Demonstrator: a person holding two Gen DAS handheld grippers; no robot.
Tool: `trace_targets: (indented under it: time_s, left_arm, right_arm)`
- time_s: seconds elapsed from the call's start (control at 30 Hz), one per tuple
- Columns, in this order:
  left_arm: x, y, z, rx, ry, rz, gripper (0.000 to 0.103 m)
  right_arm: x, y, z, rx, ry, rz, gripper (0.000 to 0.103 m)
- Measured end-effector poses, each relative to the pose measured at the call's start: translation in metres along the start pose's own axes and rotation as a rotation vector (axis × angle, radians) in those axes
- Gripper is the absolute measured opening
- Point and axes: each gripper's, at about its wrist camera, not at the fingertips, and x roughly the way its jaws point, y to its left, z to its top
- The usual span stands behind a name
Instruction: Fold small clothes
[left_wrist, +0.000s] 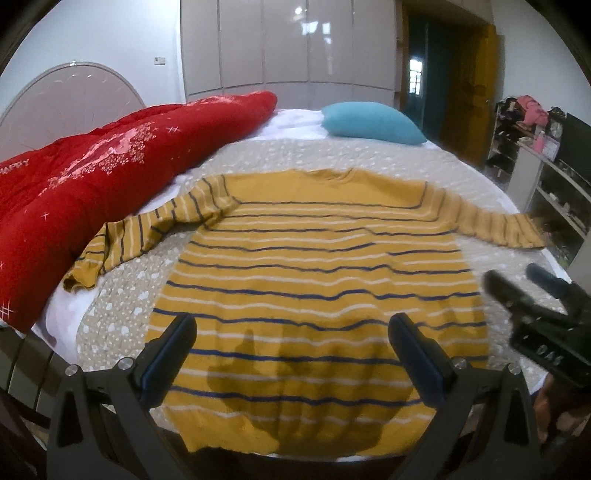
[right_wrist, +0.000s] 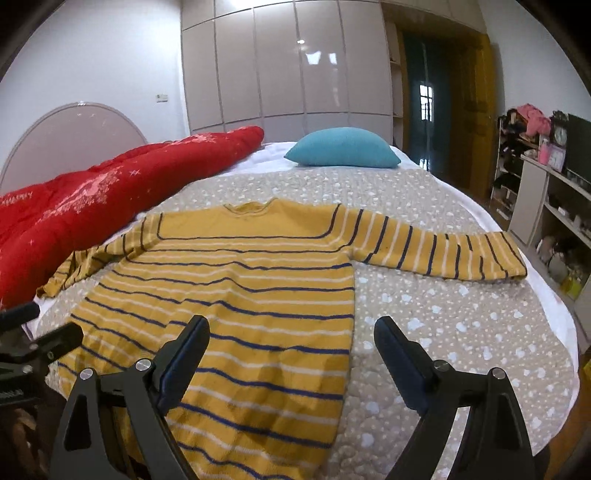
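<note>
— Claws first: where are mine?

— Left gripper (left_wrist: 293, 354) spread, empty, above the sweater (left_wrist: 317, 288) hem; right gripper (right_wrist: 291, 356) spread, empty, astride its right edge.

— And the sweater?

— Flat on the bedspread (right_wrist: 443, 325), hem nearest, collar farthest, sleeves out sideways. I judge the right sleeve (right_wrist: 439, 253) is my right claw's reach.

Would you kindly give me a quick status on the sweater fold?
Left gripper open, right gripper open, both empty. Striped sweater flat on bed cover, unfolded; one sleeve rumpled against red quilt.
</note>
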Motion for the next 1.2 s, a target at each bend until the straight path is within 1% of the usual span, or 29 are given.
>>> trace_targets:
  time_s: [0.17,0.33,0.53,0.9,0.97,1.07,1.13,1.2]
  left_arm:
    - [-0.003,0.001,-0.003,-0.004,0.003,-0.014,0.103]
    - [0.004,0.004,-0.008,-0.02,0.034,-0.021,0.103]
    - [0.007,0.007,-0.01,-0.04,0.048,-0.028,0.103]
    - [0.014,0.009,-0.011,-0.038,0.064,-0.036,0.103]
    - [0.018,0.016,-0.011,-0.056,0.071,-0.034,0.103]
    - [0.025,0.035,-0.011,-0.114,0.089,-0.014,0.103]
    - [0.028,0.049,-0.013,-0.156,0.101,-0.012,0.103]
    - [0.029,0.057,-0.016,-0.175,0.104,-0.007,0.103]
  right_arm:
    - [0.001,0.003,-0.005,-0.009,0.023,-0.004,0.094]
    - [0.005,0.006,-0.008,-0.021,0.041,-0.006,0.094]
    - [0.01,0.008,-0.011,-0.034,0.057,-0.003,0.094]
    - [0.015,0.006,-0.014,-0.031,0.075,0.0,0.094]
    - [0.018,0.005,-0.015,-0.026,0.085,-0.002,0.094]
    - [0.021,0.0,-0.017,-0.019,0.096,-0.011,0.094]
    - [0.021,-0.009,-0.015,-0.017,0.083,-0.029,0.094]
    - [0.021,-0.028,-0.012,0.007,0.066,-0.075,0.094]
